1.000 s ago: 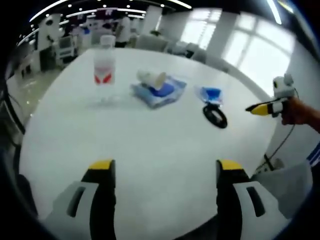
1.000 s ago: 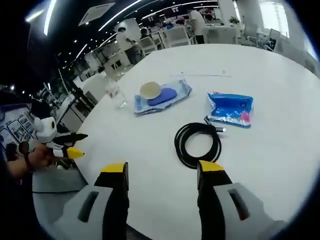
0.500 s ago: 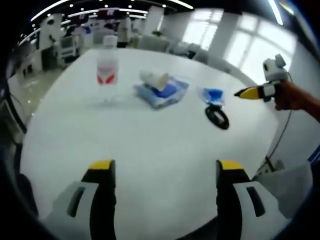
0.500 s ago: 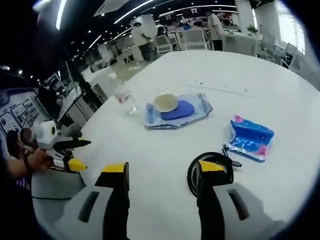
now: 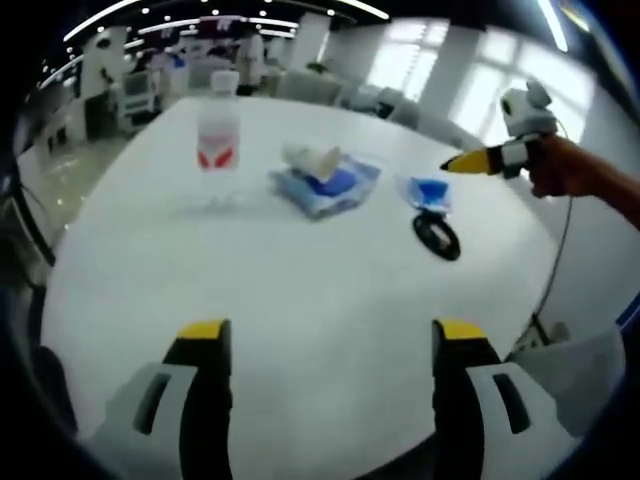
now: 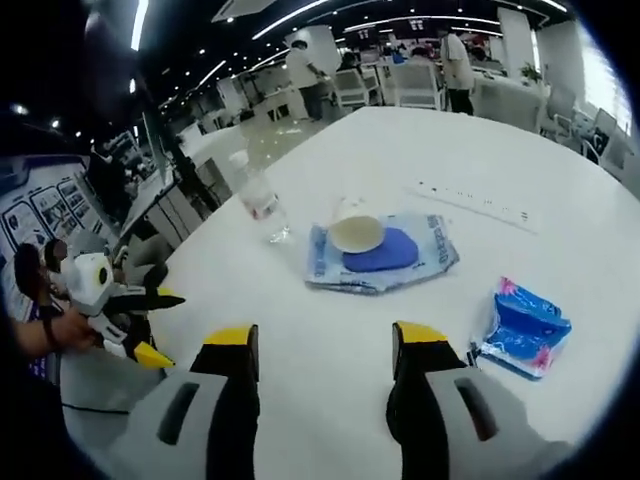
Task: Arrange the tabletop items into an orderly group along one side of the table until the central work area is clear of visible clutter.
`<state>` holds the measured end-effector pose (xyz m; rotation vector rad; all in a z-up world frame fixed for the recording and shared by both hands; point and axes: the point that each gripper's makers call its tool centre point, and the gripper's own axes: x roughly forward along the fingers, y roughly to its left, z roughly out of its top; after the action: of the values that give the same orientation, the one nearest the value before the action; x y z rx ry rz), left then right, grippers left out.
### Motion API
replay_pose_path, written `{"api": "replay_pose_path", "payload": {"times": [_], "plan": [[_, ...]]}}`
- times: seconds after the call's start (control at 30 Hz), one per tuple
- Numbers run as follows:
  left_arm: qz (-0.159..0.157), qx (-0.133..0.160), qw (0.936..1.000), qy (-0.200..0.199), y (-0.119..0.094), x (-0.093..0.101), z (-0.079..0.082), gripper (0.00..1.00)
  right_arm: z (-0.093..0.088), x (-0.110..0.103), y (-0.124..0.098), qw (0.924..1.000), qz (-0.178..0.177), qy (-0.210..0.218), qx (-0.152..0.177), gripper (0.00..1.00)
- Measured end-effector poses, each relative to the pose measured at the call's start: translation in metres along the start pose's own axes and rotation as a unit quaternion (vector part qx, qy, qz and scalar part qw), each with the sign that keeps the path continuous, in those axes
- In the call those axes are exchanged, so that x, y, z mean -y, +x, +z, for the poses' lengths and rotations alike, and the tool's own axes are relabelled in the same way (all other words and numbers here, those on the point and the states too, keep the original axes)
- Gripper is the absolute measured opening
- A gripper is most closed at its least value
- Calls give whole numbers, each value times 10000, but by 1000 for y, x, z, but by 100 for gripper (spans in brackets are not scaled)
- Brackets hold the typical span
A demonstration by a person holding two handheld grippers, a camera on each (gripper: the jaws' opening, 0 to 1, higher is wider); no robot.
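**White table, four items to gather — start with the cable**

White tabletop (image 5: 300, 300) carries a loose scatter toward its far half: a water bottle (image 5: 217, 135) standing upright, a paper cup (image 5: 310, 160) lying on a blue wipes pack (image 5: 325, 185), a small blue pouch (image 5: 425, 190), and a coiled black cable (image 5: 437, 235) just beside that pouch. Nothing is grouped yet.

The left gripper (image 5: 325, 345) hangs over the bare near part of the table, jaws spread and holding nothing. The right gripper (image 6: 320, 350) is likewise spread and empty; in the left gripper view it shows above the pouch and cable, held in a hand (image 5: 565, 170).

Judging by that position, the cable or pouch is the likely first pick. To do it well, come down over the coil's rim — not its hollow middle — and pinch several loops together so it doesn't unravel. The bottle looks tippy; grip it low on the body and slide it gently.
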<state>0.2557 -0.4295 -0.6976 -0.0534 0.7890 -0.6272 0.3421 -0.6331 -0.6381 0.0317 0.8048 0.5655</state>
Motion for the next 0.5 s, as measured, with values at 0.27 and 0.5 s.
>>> {"api": "replay_pose_path", "payload": {"times": [0.27, 0.5], "plan": [[7, 42, 10000, -3, -2, -1, 2, 79, 24, -8, 16, 9993, 64, -354, 129, 47], [15, 27, 10000, -17, -1, -2, 1, 79, 22, -4, 33, 9989, 13, -471, -51, 47]]}}
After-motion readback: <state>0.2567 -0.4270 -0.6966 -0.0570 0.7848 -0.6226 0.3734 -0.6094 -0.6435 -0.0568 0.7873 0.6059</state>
